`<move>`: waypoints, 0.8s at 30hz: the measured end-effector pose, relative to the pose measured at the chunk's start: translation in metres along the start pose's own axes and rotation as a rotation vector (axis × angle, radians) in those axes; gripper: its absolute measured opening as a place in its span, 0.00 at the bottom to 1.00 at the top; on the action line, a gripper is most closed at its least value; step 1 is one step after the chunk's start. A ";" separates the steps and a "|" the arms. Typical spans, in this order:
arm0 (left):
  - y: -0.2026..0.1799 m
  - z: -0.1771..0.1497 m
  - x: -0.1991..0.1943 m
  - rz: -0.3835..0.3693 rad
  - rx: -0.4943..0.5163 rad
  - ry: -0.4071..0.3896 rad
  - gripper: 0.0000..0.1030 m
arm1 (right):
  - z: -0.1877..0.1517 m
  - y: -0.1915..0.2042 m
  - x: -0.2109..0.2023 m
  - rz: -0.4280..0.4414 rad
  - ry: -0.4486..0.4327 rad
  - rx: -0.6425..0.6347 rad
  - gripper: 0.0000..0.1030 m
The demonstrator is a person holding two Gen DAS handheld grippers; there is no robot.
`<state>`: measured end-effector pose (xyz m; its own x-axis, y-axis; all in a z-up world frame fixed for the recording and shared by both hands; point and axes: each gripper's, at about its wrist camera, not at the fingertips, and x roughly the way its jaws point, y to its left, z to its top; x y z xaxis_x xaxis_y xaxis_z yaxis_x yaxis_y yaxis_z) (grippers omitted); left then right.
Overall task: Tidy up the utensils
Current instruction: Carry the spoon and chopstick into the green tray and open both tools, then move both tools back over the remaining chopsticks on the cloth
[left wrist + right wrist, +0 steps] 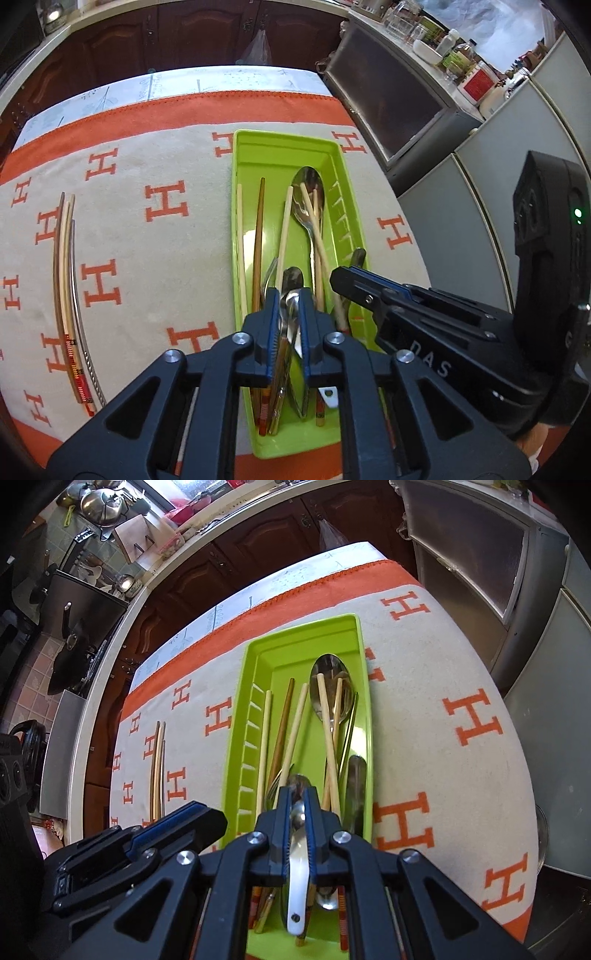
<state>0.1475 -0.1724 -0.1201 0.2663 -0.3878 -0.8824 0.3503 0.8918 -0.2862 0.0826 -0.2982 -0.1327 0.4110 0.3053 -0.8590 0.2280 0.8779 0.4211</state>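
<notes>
A lime-green tray [284,133] [306,626] lies lengthwise on the cloth. It holds a large steel spoon [308,184] [330,668], several chopsticks, a fork [269,273] and a knife [356,786]. My left gripper [290,306] hangs over the tray's near end, jaws a little apart, with a steel spoon handle [292,321] loose between the pads. My right gripper [298,801] is shut on a white-handled spoon [297,886] just above the tray. Each gripper shows in the other's view, the right one [334,280] over the tray's right side and the left one [218,821] at its left rim.
Three chopsticks [64,277] [157,768] lie together on the beige cloth with orange H marks [166,203], left of the tray. A steel cabinet [388,103] and a cluttered counter [461,62] stand beyond the table's right edge. Dark wooden cupboards [229,572] run along the back.
</notes>
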 end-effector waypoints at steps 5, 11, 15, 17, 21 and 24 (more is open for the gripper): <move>0.006 -0.013 -0.022 -0.002 0.006 -0.020 0.26 | -0.013 0.008 -0.012 0.002 -0.018 -0.006 0.07; 0.021 -0.033 -0.048 0.026 0.009 -0.049 0.35 | -0.031 0.017 -0.016 0.005 -0.014 -0.016 0.08; 0.036 -0.045 -0.061 0.040 -0.004 -0.060 0.36 | -0.043 0.026 -0.016 0.003 0.000 -0.030 0.08; 0.045 -0.051 -0.065 0.058 -0.011 -0.069 0.36 | -0.048 0.031 -0.016 0.000 0.005 -0.042 0.08; 0.068 -0.063 -0.074 0.091 -0.041 -0.080 0.36 | -0.055 0.044 -0.015 -0.004 0.014 -0.070 0.08; 0.086 -0.070 -0.078 0.106 -0.071 -0.082 0.36 | -0.057 0.057 -0.014 -0.009 0.020 -0.100 0.08</move>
<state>0.0944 -0.0492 -0.1024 0.3719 -0.3062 -0.8763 0.2531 0.9417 -0.2216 0.0396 -0.2317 -0.1139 0.3915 0.3038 -0.8686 0.1415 0.9128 0.3830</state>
